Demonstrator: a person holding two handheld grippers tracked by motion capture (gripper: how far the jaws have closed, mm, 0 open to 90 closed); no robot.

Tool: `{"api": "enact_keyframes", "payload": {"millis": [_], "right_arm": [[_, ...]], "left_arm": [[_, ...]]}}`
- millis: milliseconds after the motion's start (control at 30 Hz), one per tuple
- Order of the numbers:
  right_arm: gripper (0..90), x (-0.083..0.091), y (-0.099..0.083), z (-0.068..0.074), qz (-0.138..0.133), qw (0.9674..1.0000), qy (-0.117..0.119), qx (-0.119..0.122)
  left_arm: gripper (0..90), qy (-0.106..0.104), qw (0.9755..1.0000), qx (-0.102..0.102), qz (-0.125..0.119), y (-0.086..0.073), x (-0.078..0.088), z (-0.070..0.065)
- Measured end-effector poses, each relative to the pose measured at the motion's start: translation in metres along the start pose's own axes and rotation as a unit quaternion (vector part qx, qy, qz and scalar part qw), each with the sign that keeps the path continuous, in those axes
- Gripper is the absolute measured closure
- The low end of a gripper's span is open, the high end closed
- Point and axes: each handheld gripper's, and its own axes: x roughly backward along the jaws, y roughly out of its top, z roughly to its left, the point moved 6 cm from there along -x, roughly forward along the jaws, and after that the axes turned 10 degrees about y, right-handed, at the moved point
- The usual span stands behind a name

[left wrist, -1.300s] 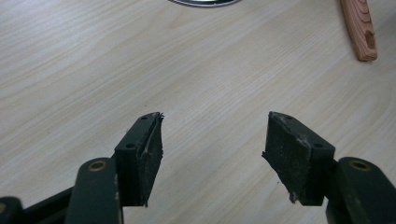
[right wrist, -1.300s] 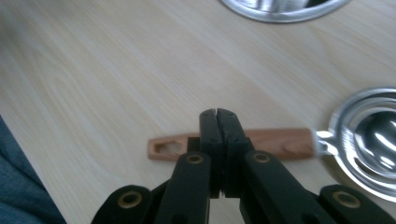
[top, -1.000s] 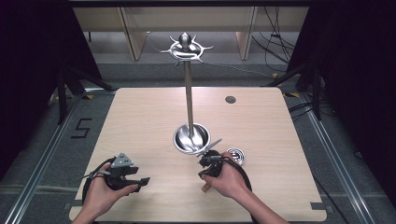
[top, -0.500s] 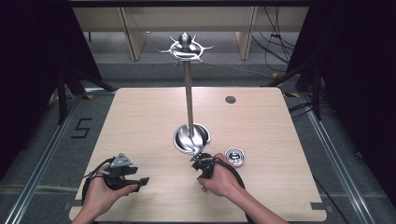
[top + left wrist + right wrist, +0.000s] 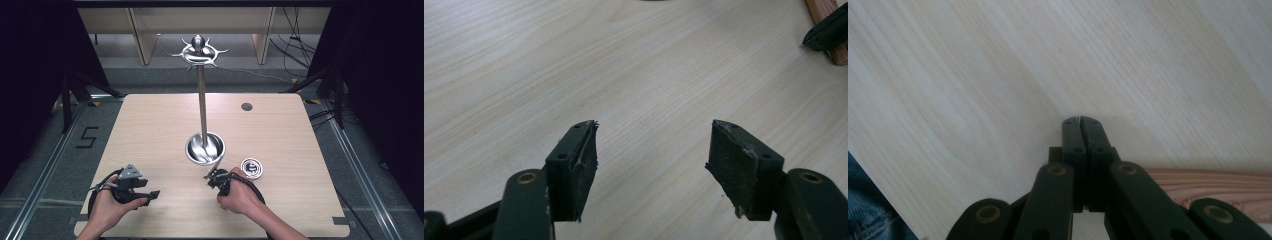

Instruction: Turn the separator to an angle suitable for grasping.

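Pale wood table (image 5: 150, 130) amid dark curtains: metal stand (image 5: 202, 110) at centre; at 5 o'clock, right gripper (image 5: 214, 176) shut, empty; at 7, left gripper (image 5: 152, 195) wide open, empty.

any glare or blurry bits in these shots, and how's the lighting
High view: the pale wooden table is evenly lit while the surroundings fall dark; bright glints sit on the shiny round metal base of the tall steel stand.
Left gripper view: the open black left gripper is sharp and the wood grain soft.
Right gripper view: the shut black right gripper looks hazy, with little shadow.
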Motion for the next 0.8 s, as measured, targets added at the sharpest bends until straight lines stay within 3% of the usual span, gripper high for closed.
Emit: {"api": "enact_keyframes", "payload": {"millis": [167,200,267,400,433,467,500,533,567,600,633,700,800], "right_arm": [[90.0,0.005,-0.016,-0.004,0.013,0.9999,-0.003,-0.008],[90.0,0.009,-0.026,-0.006,0.019,0.9994,0.008,-0.028],[90.0,0.011,-0.031,-0.008,0.02,0.9993,0.007,-0.032],[90.0,0.018,-0.055,-0.017,0.03,0.9975,0.011,-0.063],[90.0,0.021,-0.06,-0.022,0.029,0.998,0.004,-0.056],[90.0,0.024,-0.067,-0.023,0.031,0.9958,0.004,-0.086],[90.0,0.026,-0.072,-0.029,0.031,0.9971,-0.001,-0.07],[90.0,0.029,-0.078,-0.029,0.034,0.9939,0.004,-0.105],[90.0,0.031,-0.085,-0.035,0.032,0.9945,0.001,-0.099],[90.0,0.034,-0.091,-0.039,0.036,0.9931,-0.002,-0.112],[90.0,0.037,-0.097,-0.042,0.039,0.9894,-0.005,-0.14],[90.0,0.042,-0.111,-0.056,0.041,0.9893,-0.013,-0.139],[90.0,0.047,-0.126,-0.07,0.044,0.9854,-0.016,-0.164]], "left_arm": [[35.6,0.004,1.0,0.002,-0.001,0.0,0.0,0.001],[35.6,0.001,1.0,0.003,-0.002,0.0,0.0,0.0],[35.6,0.003,1.0,0.0,0.001,0.0,-0.001,0.0],[35.5,0.005,1.0,-0.001,0.001,0.0,-0.001,0.0],[35.5,0.005,1.0,-0.001,0.002,0.0,-0.001,0.0],[35.5,0.005,1.0,-0.001,0.002,-0.001,-0.001,0.0],[35.5,0.002,1.0,0.001,0.001,-0.001,-0.001,-0.001],[35.4,0.001,1.0,0.001,0.002,-0.001,-0.001,-0.002],[35.4,0.006,1.0,-0.001,0.006,-0.001,-0.002,-0.001],[35.4,0.005,1.0,-0.001,0.005,-0.001,-0.002,-0.001],[35.4,0.005,1.0,0.0,0.005,-0.001,-0.002,-0.002],[35.3,0.004,1.0,-0.001,0.005,-0.001,-0.003,-0.002],[35.3,-0.001,1.0,0.001,0.005,-0.001,-0.003,-0.003]]}}
